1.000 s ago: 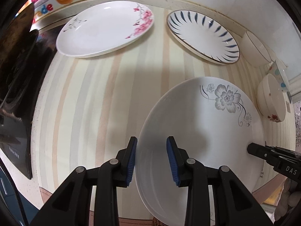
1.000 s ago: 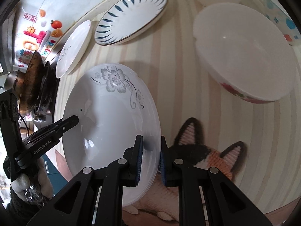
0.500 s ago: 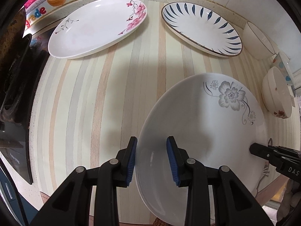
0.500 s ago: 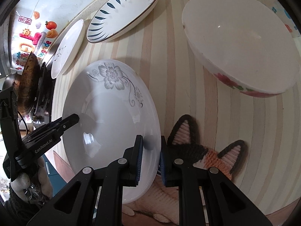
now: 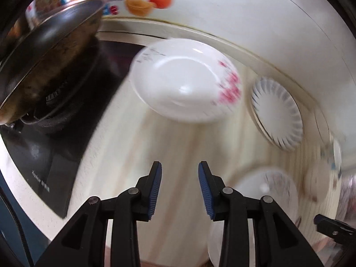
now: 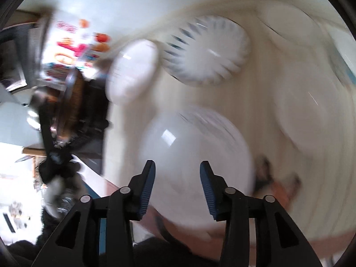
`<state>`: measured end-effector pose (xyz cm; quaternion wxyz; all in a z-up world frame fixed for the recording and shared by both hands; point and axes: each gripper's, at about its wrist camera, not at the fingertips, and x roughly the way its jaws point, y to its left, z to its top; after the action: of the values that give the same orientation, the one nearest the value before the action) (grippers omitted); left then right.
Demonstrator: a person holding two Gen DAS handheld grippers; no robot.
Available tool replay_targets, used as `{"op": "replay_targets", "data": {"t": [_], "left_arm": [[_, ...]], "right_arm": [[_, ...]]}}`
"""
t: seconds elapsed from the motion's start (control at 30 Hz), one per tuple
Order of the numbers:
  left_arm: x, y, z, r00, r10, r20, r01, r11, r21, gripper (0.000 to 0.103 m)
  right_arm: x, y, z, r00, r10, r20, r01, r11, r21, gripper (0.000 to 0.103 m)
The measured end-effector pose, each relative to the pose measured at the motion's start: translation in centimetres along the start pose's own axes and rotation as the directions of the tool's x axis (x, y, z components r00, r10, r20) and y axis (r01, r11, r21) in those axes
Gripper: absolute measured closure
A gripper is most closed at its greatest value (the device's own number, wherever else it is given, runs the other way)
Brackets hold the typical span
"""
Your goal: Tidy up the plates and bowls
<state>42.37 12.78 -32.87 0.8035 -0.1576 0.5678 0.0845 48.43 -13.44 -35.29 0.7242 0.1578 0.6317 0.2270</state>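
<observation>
Left wrist view, left to right: dark pan (image 5: pixel 44 66) on black stove (image 5: pixel 44 166) upper left; pink-flower plate (image 5: pixel 184 82) upper centre on striped counter (image 5: pixel 133 155); blue-rimmed plate (image 5: pixel 277 115) right of it; grey-flower plate (image 5: pixel 262 200) lower right, partly behind the right finger; bowls at far right edge too smeared to tell apart. Left gripper (image 5: pixel 179 188) jaws well apart, nothing between, touching nothing, aimed at bare counter just below pink-flower plate. Right wrist view, heavy motion blur: pink-flower plate (image 6: pixel 131 71) upper left, blue-rimmed plate (image 6: pixel 207 51) upper centre, grey-flower plate (image 6: pixel 195 153) centre, pale bowl (image 6: pixel 311 120) right. Right gripper (image 6: pixel 177 188) jaws wide, empty, over near rim of grey-flower plate; contact not clear. Likely step: heading to a plate to stack. Best done slowing down before contact, straddling the rim with one finger under and one over, closing firmly, lifting level, keeping clear of the pan.
</observation>
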Motion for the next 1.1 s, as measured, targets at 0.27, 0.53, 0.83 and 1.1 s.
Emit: {"op": "replay_targets", "data": {"t": [0.27, 0.53, 0.83, 1.1], "left_arm": [[5.3, 3.4, 5.1, 1.000, 0.005, -0.011, -0.006, 0.995, -0.104, 0.071], [7.9, 4.4, 7.5, 1.000, -0.015, -0.020, 0.012, 0.989, -0.145, 0.071], [10.1, 4.5, 8.9, 1.000, -0.027, -0.003, 0.026, 0.993, -0.119, 0.073], [9.7, 5.0, 8.5, 0.999, -0.019, 0.032, 0.023, 0.994, -0.105, 0.074]], "right_arm": [[8.9, 9.1, 16.2, 0.994, -0.049, 0.099, 0.072, 0.966, -0.248, 0.058], [18.4, 10.9, 24.0, 0.992, -0.124, 0.037, 0.130, 0.940, -0.316, 0.058], [22.2, 10.5, 27.3, 0.987, -0.147, 0.064, 0.159, 0.944, -0.290, 0.079], [22.1, 9.8, 26.5, 0.988, -0.136, 0.070, 0.151, 0.941, -0.303, 0.084]]}}
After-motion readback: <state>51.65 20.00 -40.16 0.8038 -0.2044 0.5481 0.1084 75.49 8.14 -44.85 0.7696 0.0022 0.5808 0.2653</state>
